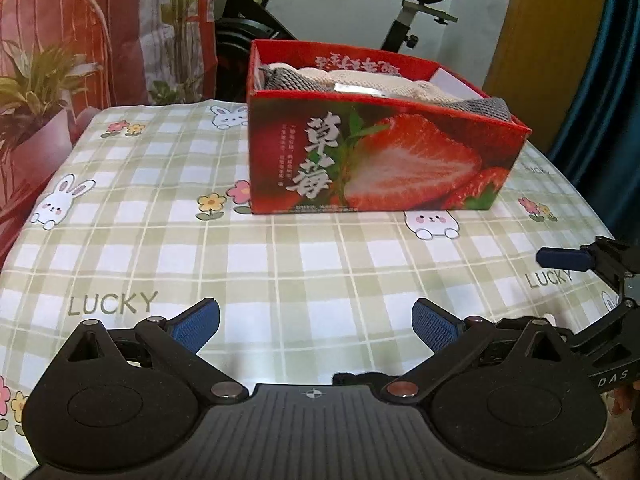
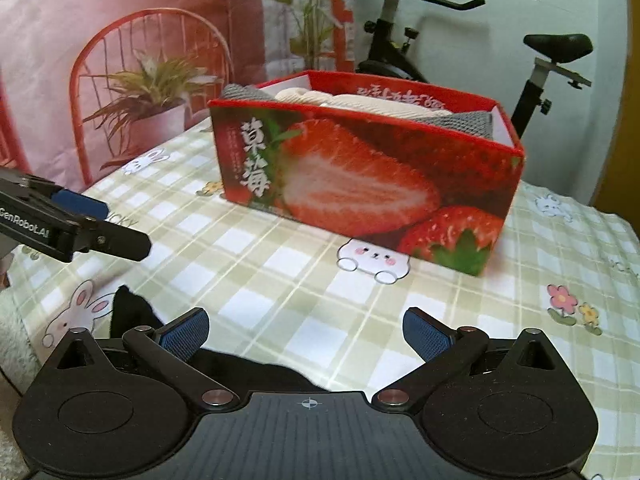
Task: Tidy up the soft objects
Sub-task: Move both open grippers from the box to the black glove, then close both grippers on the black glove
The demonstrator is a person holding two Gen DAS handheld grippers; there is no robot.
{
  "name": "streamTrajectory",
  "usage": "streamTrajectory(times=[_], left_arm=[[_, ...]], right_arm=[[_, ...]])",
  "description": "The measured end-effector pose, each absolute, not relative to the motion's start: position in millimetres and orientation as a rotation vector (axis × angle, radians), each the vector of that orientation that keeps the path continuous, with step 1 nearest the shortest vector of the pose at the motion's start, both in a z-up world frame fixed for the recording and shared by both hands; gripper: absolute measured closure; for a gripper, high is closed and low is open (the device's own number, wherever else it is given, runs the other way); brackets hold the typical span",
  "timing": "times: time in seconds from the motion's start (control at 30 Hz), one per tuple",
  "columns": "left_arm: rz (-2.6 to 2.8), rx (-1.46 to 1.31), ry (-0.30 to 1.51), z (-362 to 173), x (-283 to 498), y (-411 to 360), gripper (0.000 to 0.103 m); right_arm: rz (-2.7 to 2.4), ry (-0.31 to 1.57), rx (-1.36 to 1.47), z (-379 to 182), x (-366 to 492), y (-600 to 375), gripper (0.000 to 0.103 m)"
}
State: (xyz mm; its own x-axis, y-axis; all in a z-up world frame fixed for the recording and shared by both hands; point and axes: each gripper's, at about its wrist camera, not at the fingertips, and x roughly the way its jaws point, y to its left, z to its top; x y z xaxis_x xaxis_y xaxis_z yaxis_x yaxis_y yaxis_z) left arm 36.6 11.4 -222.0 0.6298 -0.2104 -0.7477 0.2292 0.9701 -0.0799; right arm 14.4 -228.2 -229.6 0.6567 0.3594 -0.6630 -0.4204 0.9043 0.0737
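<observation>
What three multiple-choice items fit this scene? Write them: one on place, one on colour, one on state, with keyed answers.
1. Where do the folded grey and cream knitted cloths lie?
A. inside the red strawberry-printed cardboard box
B. on the checked tablecloth
C. on the exercise bike

2. What colour are the pads on the left gripper fingers?
A. red
B. blue
C. white

3. How does the right gripper stand?
A. shut on a cloth
B. shut, holding nothing
C. open

Answers: 1 A, cloths show above the box rim; 2 B, both pads are blue; 3 C, the fingers stand wide apart.
</observation>
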Motion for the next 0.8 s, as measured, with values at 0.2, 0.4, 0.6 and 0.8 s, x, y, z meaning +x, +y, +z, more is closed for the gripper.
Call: streamTrajectory(times=[0.2,0.4,0.6,0.8], left_arm=[[-0.279,0.034,0.885,-232,29,6,0.000],[-0.306,0.035,0.902,-236,26,2,0.000],[-0.299,0.027,0.905,-238,27,5,0.001],[-0.280,-0.005,0.912,-240,35,11,0.009]], right_arm=[[0.472,0.765,-0.091,-231,4,-232,0.007],[0.497,0.808,-0.118,-236,-7,-237,0.018],[0.506,0.867,-0.149,-252,-6,-231,0.046],[0.524,0.848,-0.145,-253,3,-221,0.080]])
